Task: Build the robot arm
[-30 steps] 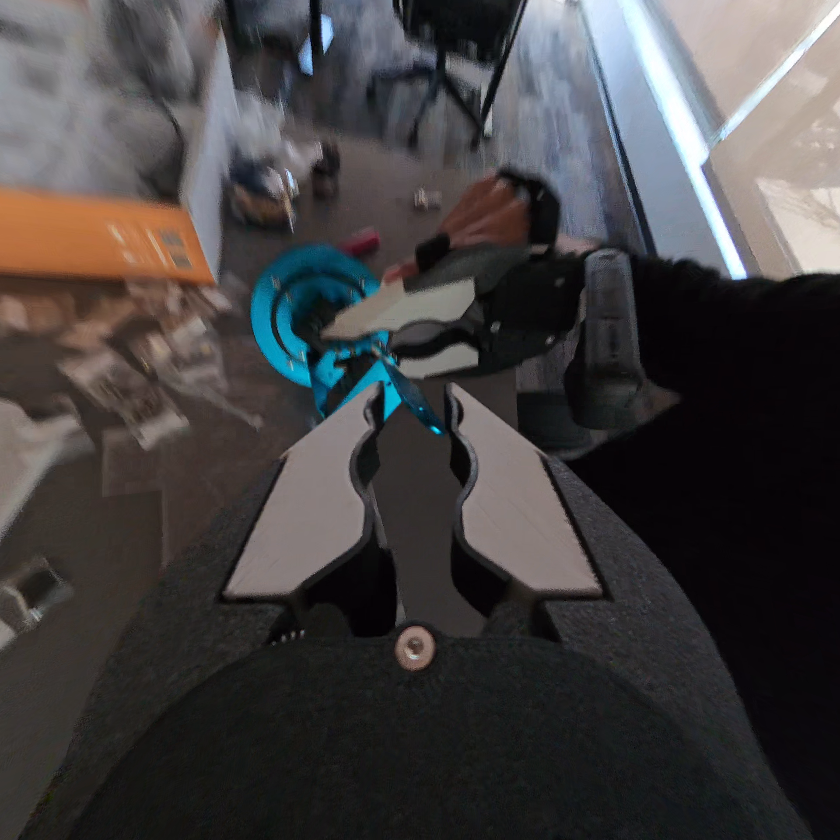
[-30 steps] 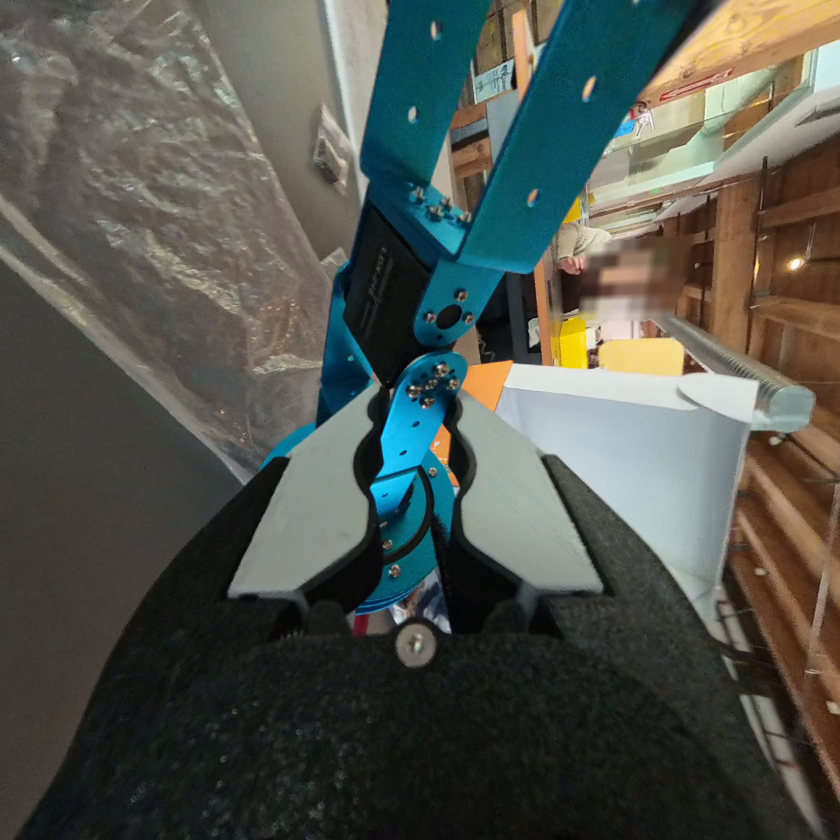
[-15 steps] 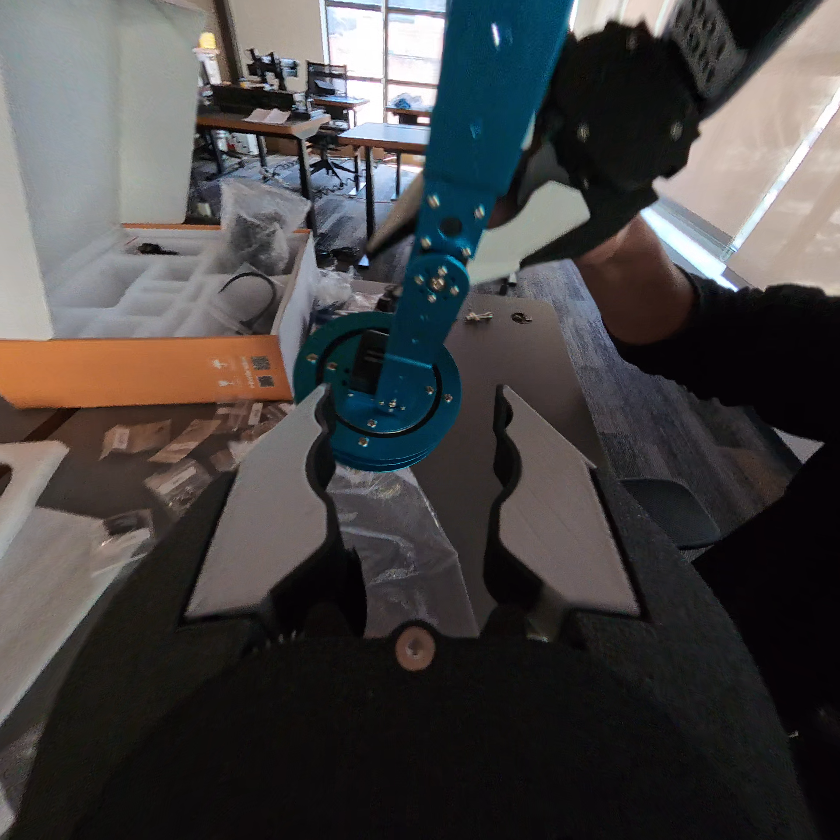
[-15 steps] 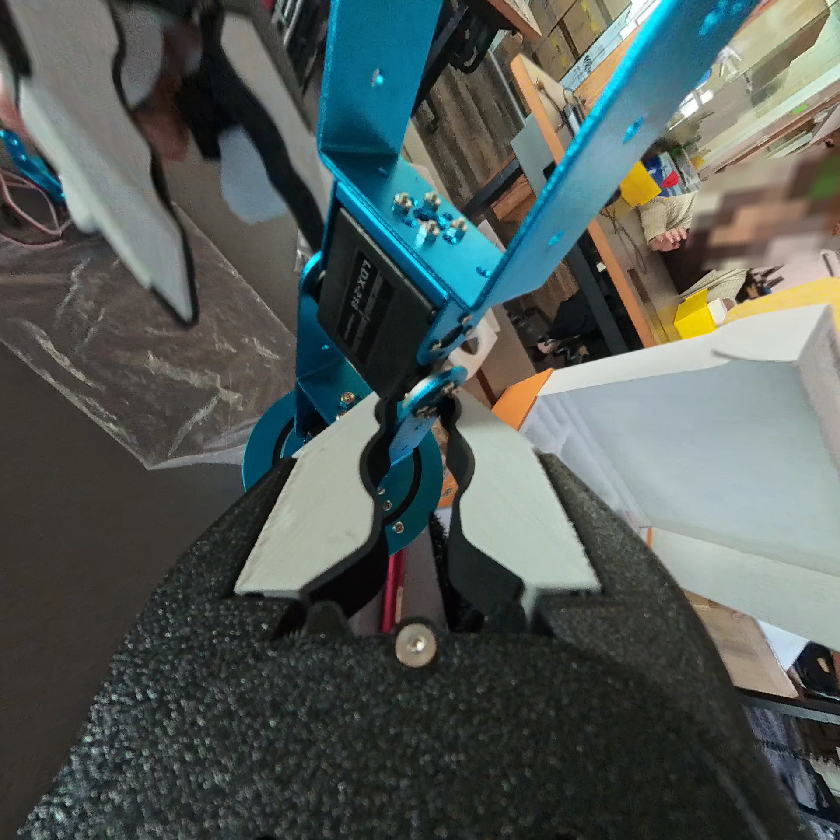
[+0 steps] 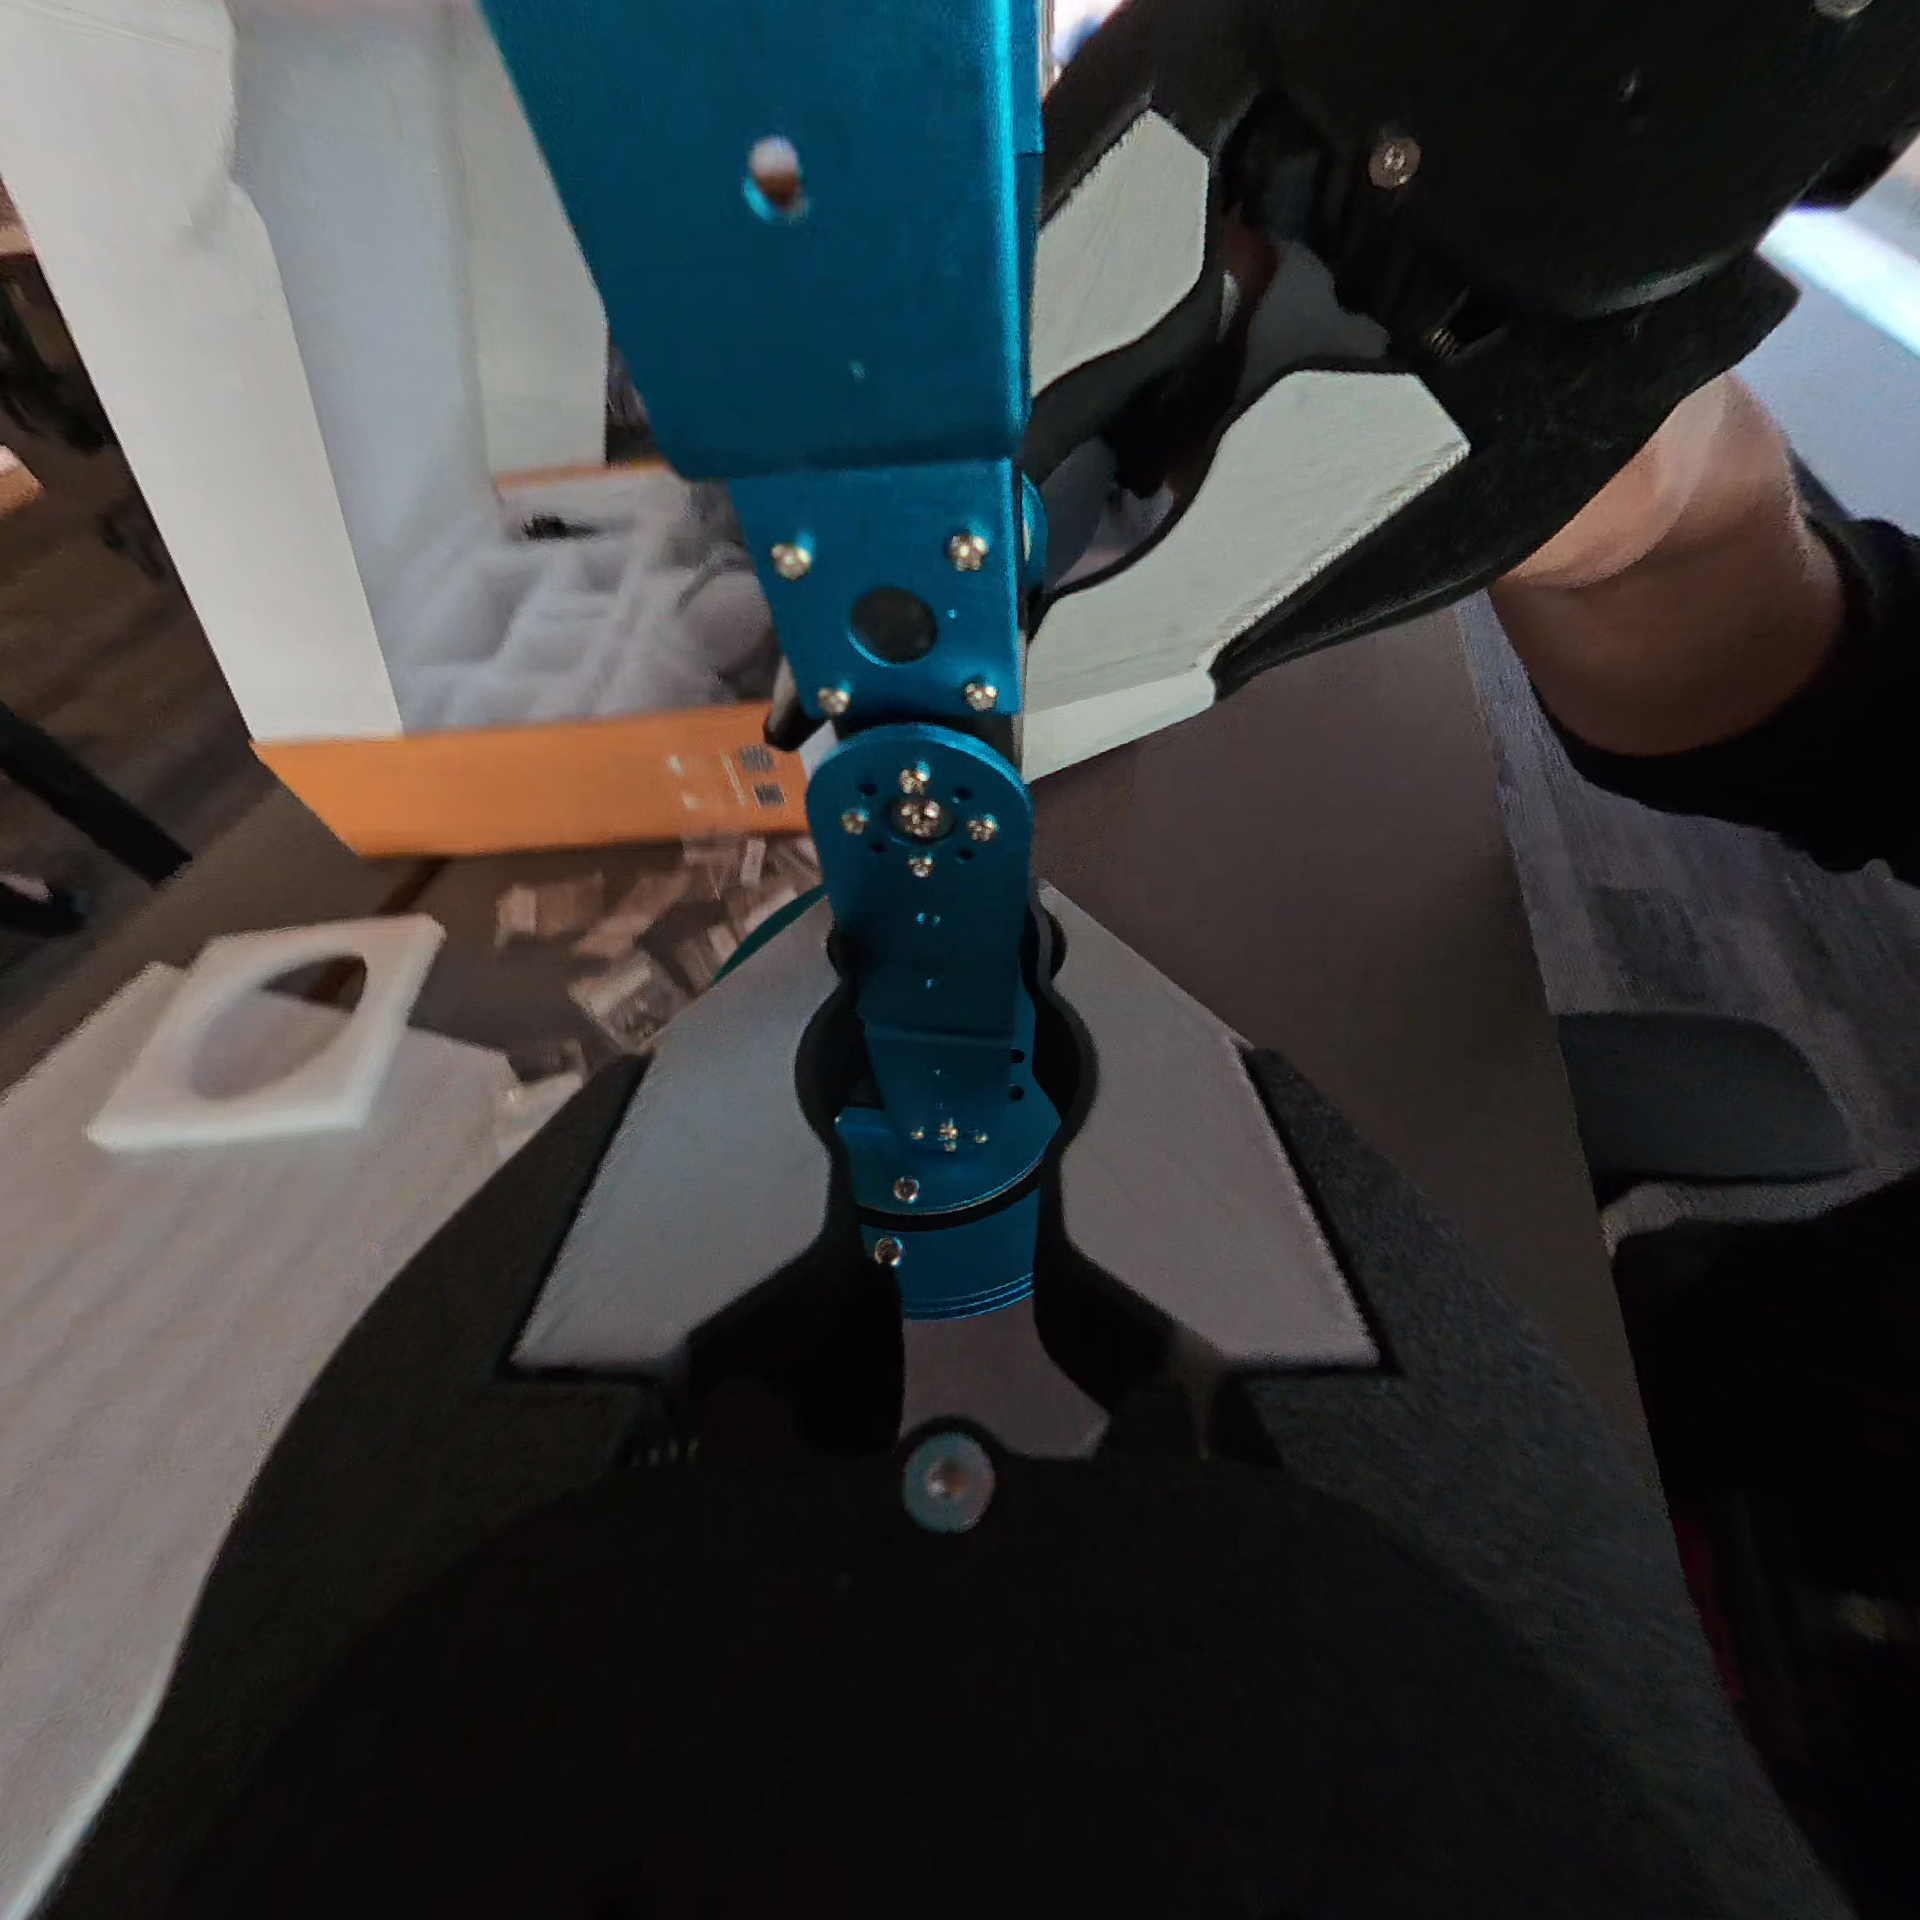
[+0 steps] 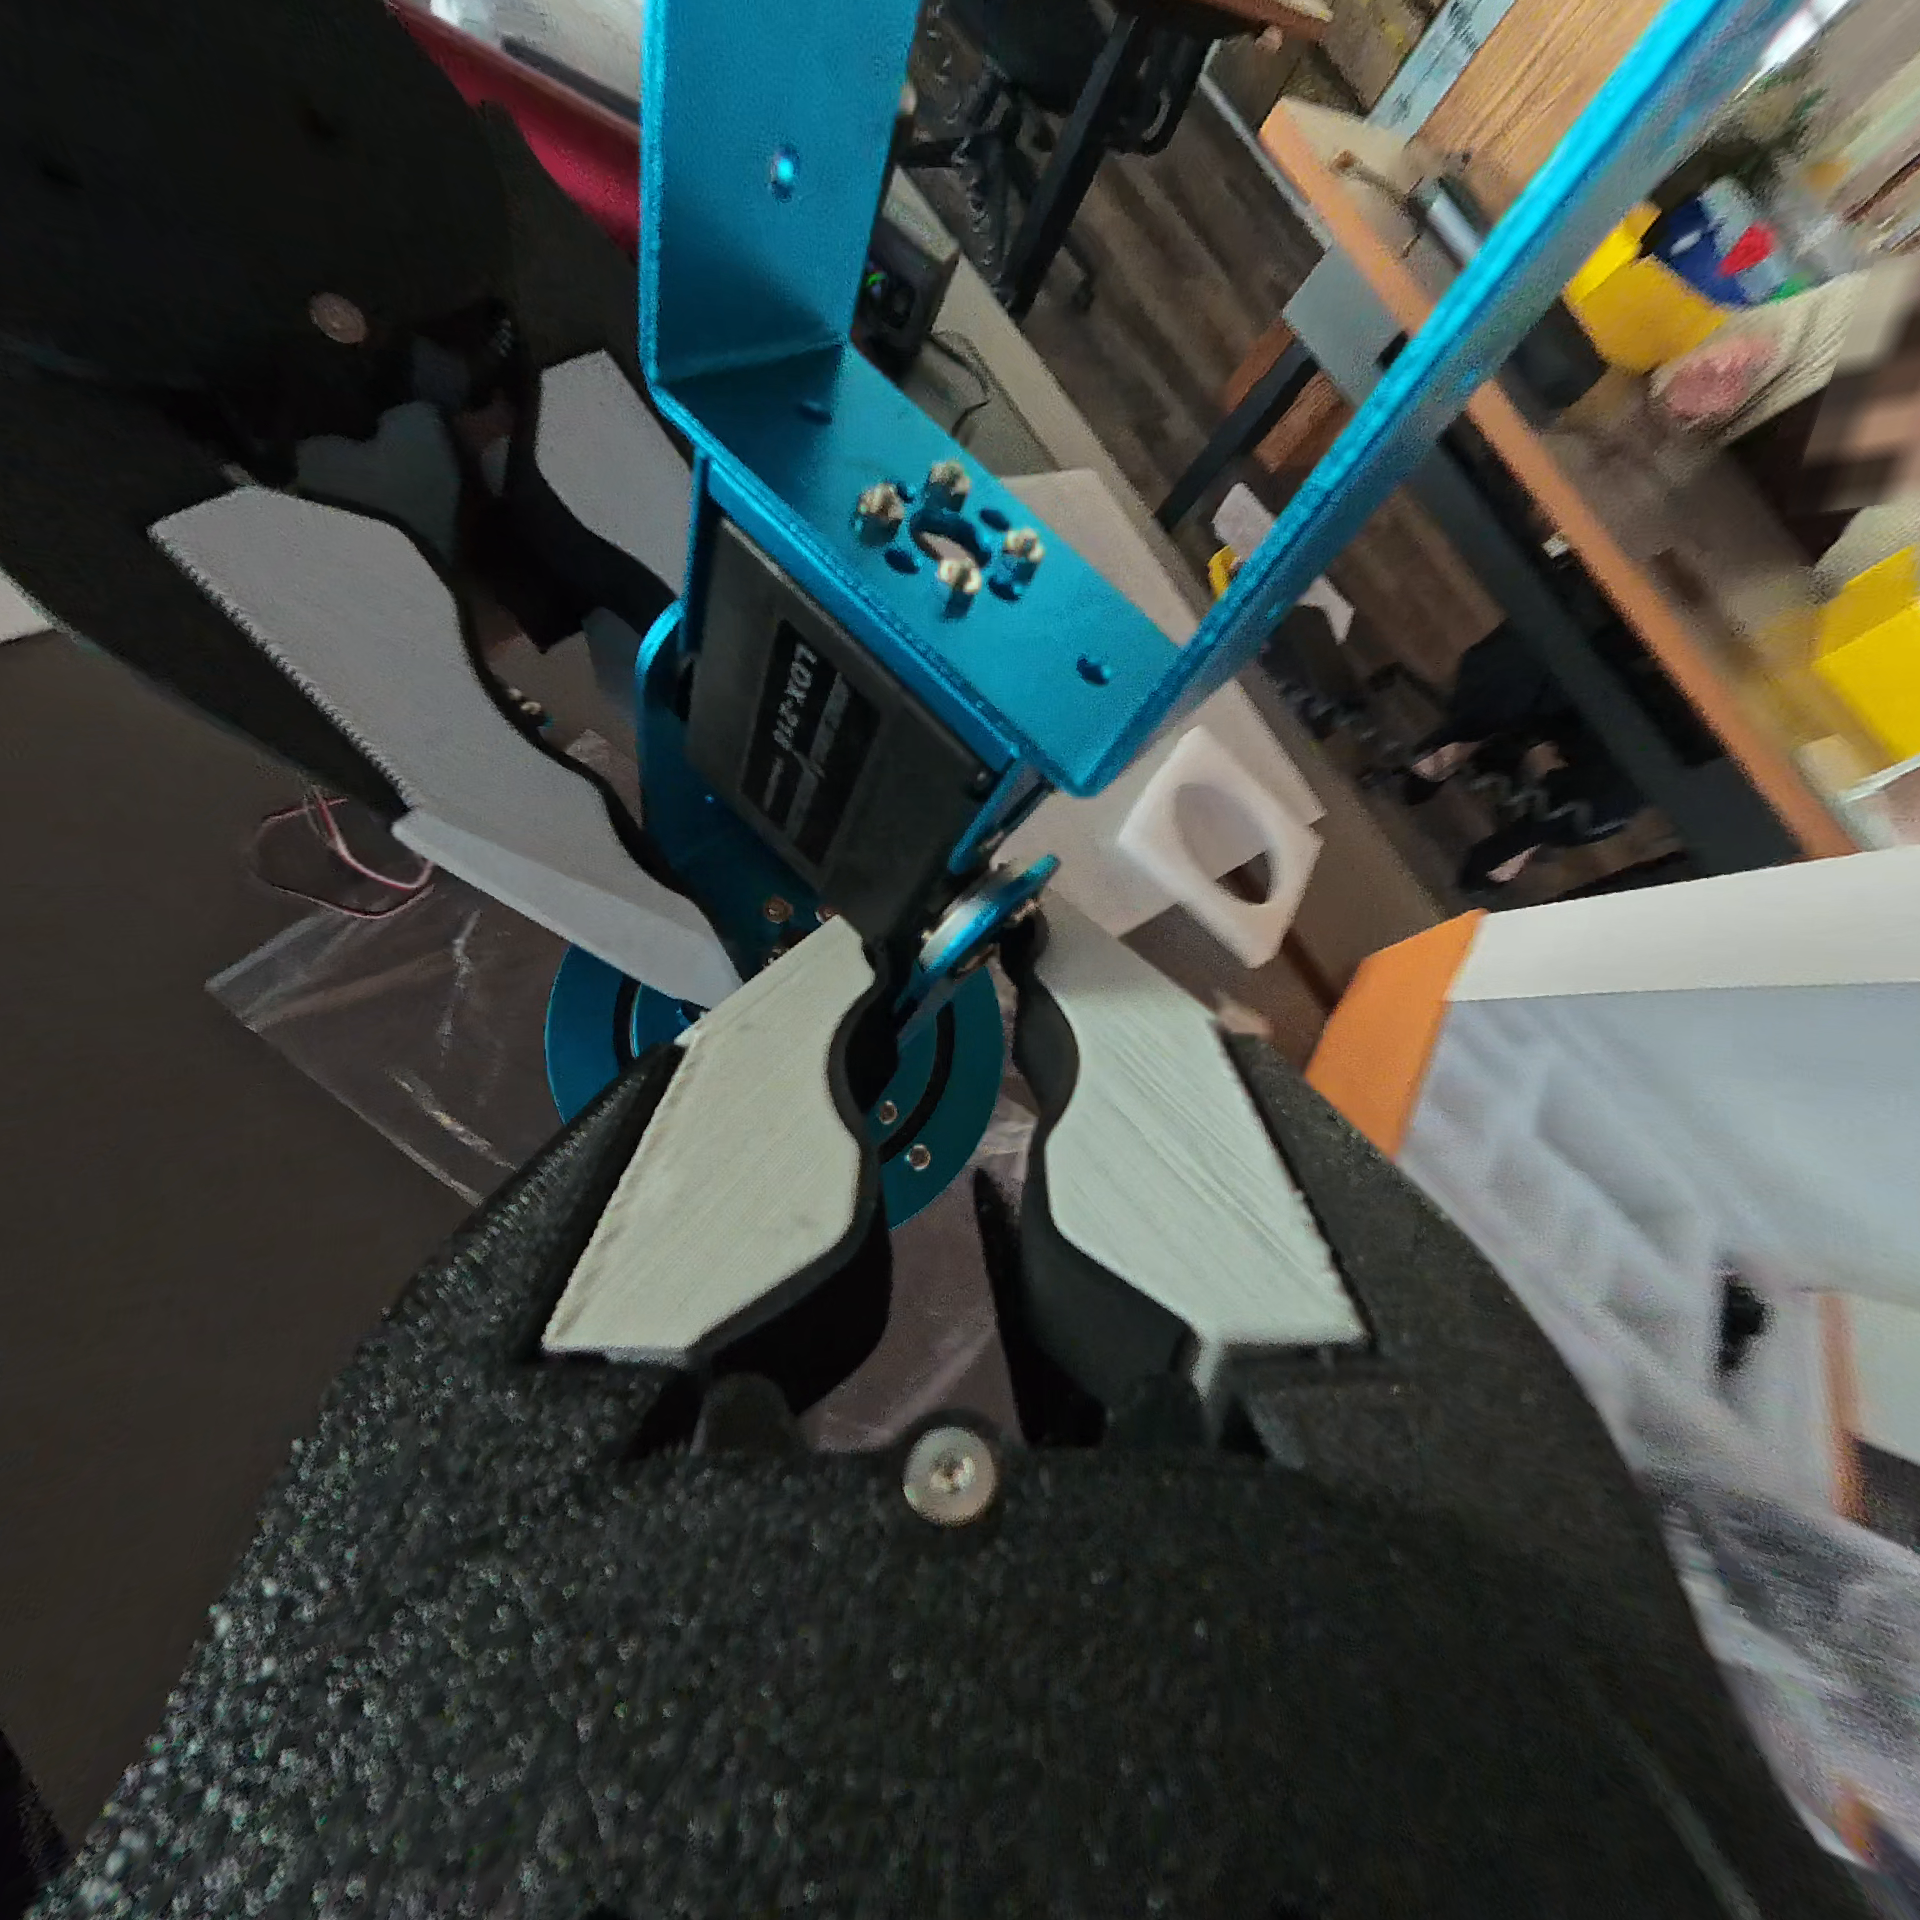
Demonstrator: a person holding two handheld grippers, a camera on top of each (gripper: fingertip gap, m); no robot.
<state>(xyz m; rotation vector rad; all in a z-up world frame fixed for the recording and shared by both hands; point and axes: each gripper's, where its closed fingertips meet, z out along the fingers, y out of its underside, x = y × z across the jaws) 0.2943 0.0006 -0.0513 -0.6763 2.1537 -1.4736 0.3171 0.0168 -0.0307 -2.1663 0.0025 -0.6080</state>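
Note:
A blue metal robot arm (image 5: 831,312) with a black servo (image 6: 821,727) stands on its round blue base (image 6: 592,1039) on a dark table (image 5: 1299,883). My left gripper (image 5: 935,925) is shut on the arm's lower bracket just above the base (image 5: 966,1268). My right gripper (image 6: 940,935) is shut on the thin blue bracket at the servo joint. In the left wrist view the right gripper (image 5: 1143,447) comes in from the upper right, behind the arm. In the right wrist view the left gripper (image 6: 686,748) comes in from the upper left.
An orange-and-white box (image 5: 540,790) with a white foam tray stands behind the arm; it also shows in the right wrist view (image 6: 1392,1029). A white foam block with a hole (image 5: 281,1039) lies at the left. A clear plastic bag (image 6: 395,1018) lies under the base. Small packets (image 5: 644,956) are scattered nearby. The grippers are tip to tip, or close to it.
My left gripper was open in front of the round base; it has moved in and shut on the lower bracket. My right gripper has kept its hold while the arm swung upright.

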